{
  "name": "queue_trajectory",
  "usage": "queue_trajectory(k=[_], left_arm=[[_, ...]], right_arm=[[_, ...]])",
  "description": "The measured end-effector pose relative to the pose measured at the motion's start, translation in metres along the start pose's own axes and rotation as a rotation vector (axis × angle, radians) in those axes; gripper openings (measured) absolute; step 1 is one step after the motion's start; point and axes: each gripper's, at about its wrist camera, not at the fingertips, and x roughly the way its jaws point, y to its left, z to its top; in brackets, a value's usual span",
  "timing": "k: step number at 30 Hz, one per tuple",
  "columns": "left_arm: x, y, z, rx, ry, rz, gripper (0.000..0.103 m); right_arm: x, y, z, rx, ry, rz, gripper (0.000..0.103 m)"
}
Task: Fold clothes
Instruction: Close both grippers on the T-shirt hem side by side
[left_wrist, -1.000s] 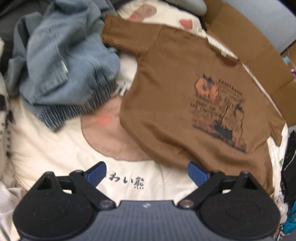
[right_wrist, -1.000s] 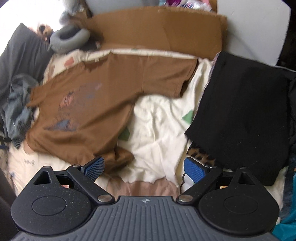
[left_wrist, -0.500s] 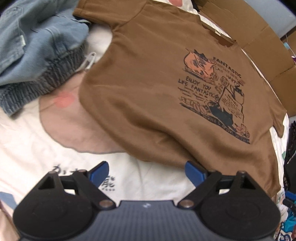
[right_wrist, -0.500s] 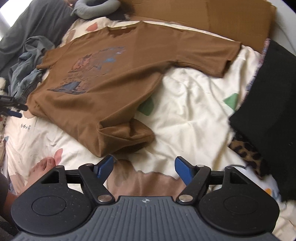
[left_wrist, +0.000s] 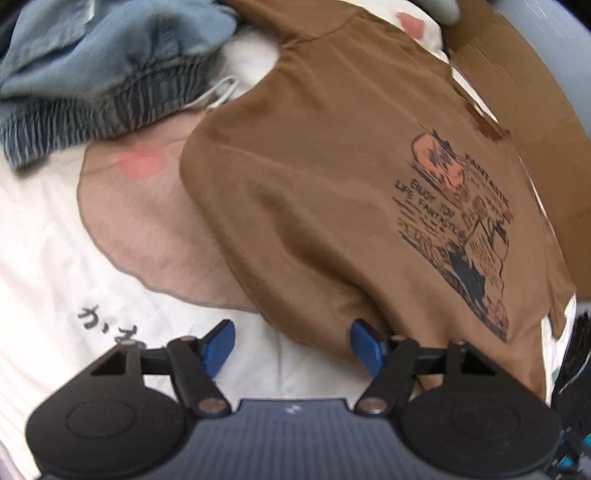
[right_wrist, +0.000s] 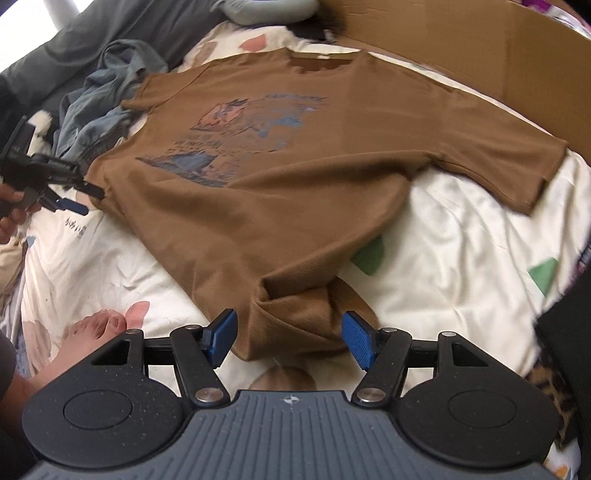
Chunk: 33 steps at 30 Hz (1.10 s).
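A brown T-shirt with a dark print lies face up on a white bedspread. My left gripper is low over one hem corner. Its jaws are closing, the hem edge lies between them, and the right pad touches the cloth. In the right wrist view the left gripper sits at the shirt's far-left hem corner. My right gripper straddles the other, bunched hem corner, with its jaws closing around the folds.
A crumpled denim garment lies beside the shirt's sleeve. Cardboard borders the far side of the bed. A black garment lies at the right. A person's bare foot rests close to the right gripper.
Both grippers have come down toward the shirt's hem and their jaws have narrowed. Each now has a hem corner between its pads.
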Motion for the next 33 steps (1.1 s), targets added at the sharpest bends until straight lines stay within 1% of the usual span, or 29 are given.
queue_trajectory(k=[1,2,3,4,5,6,7,8,11,18,23,28,33], left_arm=[[0.002,0.002,0.000,-0.019,0.005,-0.014,0.060],[0.004,0.004,0.000,-0.039,0.010,-0.028,0.050],[0.006,0.006,0.000,-0.058,0.016,-0.042,0.036],[0.006,0.006,0.001,-0.062,0.016,-0.053,0.030],[0.004,0.003,0.001,-0.051,0.011,-0.059,0.018],[0.002,0.001,0.002,-0.039,0.005,-0.065,0.011],[-0.001,-0.001,0.002,-0.025,-0.001,-0.067,0.010],[-0.005,-0.004,0.004,-0.013,-0.010,-0.070,0.006],[-0.023,-0.007,0.011,0.008,-0.046,-0.089,0.003],[-0.078,-0.018,0.041,0.100,-0.137,-0.112,0.002],[-0.099,-0.033,0.065,0.163,-0.181,-0.113,0.002],[-0.094,-0.049,0.085,0.199,-0.205,-0.117,0.001],[-0.078,-0.067,0.103,0.229,-0.204,-0.117,0.001]], right_arm=[[0.004,0.002,0.001,-0.010,0.006,0.000,0.061],[0.008,0.004,0.001,-0.020,0.013,0.000,0.056],[0.011,0.004,0.002,-0.024,0.021,-0.004,0.041],[0.015,0.004,0.002,-0.025,0.029,-0.010,0.026],[0.015,0.003,0.002,-0.028,0.025,-0.014,0.021],[0.014,0.003,0.003,-0.032,0.020,-0.016,0.014],[0.014,0.002,0.003,-0.036,0.014,-0.019,0.008],[0.012,0.002,0.003,-0.031,0.010,-0.018,0.007],[0.000,-0.001,0.007,-0.003,-0.005,0.010,0.005],[-0.034,-0.007,0.022,0.090,-0.054,0.084,0.005],[-0.051,-0.011,0.034,0.155,-0.081,0.129,0.005],[-0.051,-0.024,0.044,0.218,-0.108,0.125,0.005],[-0.035,-0.043,0.056,0.250,-0.106,0.103,0.005]])
